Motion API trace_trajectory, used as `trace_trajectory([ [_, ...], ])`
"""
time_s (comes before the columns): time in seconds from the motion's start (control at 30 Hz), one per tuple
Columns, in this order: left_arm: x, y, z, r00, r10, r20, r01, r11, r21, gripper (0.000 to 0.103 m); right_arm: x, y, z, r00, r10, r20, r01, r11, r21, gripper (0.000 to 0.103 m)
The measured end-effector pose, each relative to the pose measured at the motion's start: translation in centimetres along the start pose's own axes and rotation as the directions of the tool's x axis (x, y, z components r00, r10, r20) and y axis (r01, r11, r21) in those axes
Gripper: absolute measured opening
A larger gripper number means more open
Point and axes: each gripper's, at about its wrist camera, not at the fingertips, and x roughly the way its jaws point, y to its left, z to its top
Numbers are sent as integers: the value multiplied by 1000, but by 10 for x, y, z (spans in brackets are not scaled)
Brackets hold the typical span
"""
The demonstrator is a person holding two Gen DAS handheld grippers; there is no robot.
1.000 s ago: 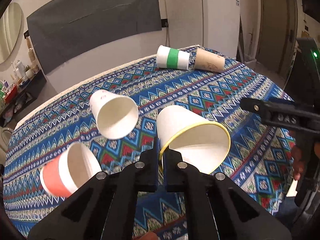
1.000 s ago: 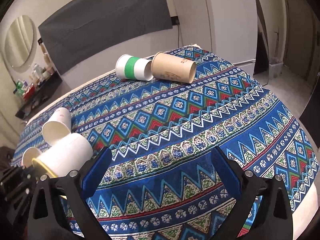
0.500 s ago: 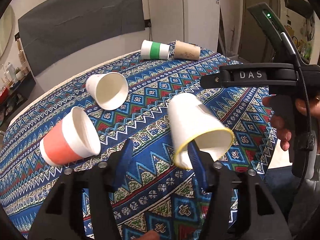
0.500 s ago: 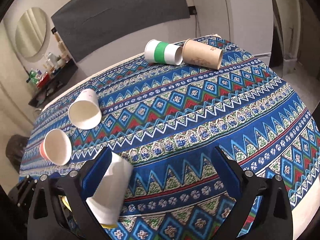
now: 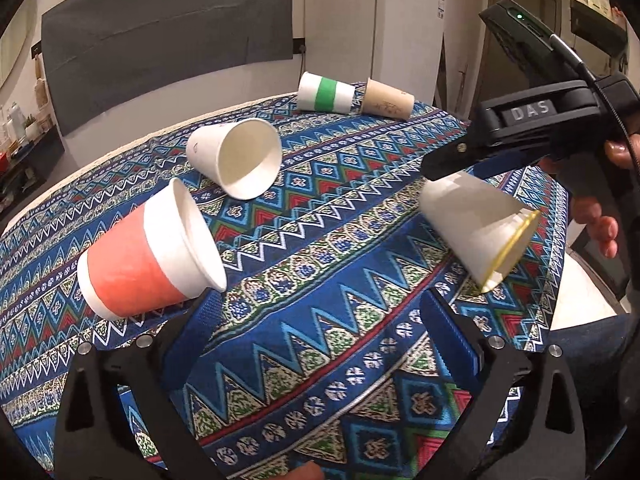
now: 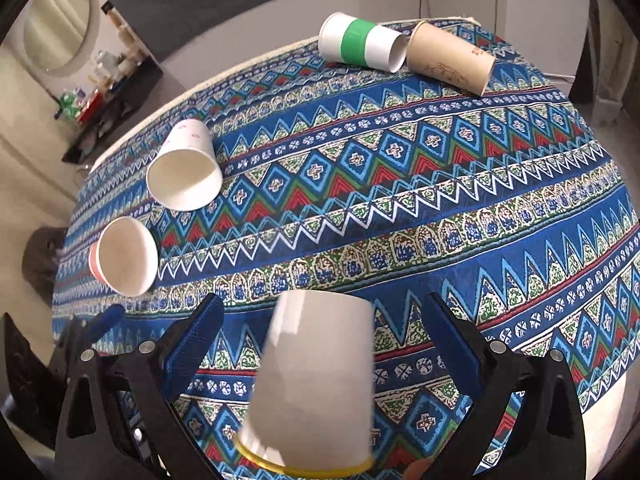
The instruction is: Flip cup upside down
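Lettering "DAS" on right tool (image 5: 448, 168) | both tools spread, left tool (image 5: 316, 320) | yellow-rimmed cup (image 6: 316, 384) unheld, base-up

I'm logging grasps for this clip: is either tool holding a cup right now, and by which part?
Neither. The left tool and the right tool are both open; the yellow-rimmed white cup sits mouth-down between the right tool's fingers, untouched.

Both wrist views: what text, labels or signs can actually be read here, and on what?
"DAS": white letters on the black body of the right gripper, seen from the left wrist.
Brown cup: dark printed marks on its side, too small to read.
Plain white cup: faint pinkish marks near its base, too blurred to read.
White appliance behind the table: a small sticker, unreadable.
Nothing else readable.
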Motion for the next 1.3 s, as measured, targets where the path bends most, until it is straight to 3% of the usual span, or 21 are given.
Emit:
trace_trajectory([
  [0.2,14,18,0,999,-26,-35,24,997,-74,97,17,-3,4,990,-44,-132,37,998,-54,92],
  [0.23,16,20,1,998,-29,-47,25,996,-83,97,21,-3,5,986,-64,-155,54,996,-73,87],
  [0.27,19,21,2,998,-28,-55,24,996,-84,97,25,0,4,977,-107,-182,87,989,-119,67],
  [0.3,22,22,3,998,-21,-63,15,997,-82,97,27,2,4,971,-142,-195,113,982,-154,60],
  [0.43,26,25,4,997,17,-78,-24,996,-82,97,31,13,0,960,-196,-199,146,960,-240,54],
  [0.67,27,28,4,996,20,-89,-29,995,-99,97,17,44,3,994,-88,-59,67,955,-288,54],
  [0.83,28,40,4,994,24,-102,-40,986,-159,97,15,61,25,999,-12,50,27,952,-305,54],
  [1.0,28,51,5,995,13,-101,-36,974,-224,97,10,75,31,978,46,201,18,952,-305,54],
  [1.3,29,49,5,994,25,-109,-48,976,-214,97,13,88,13,910,54,411,107,927,-359,54],
])
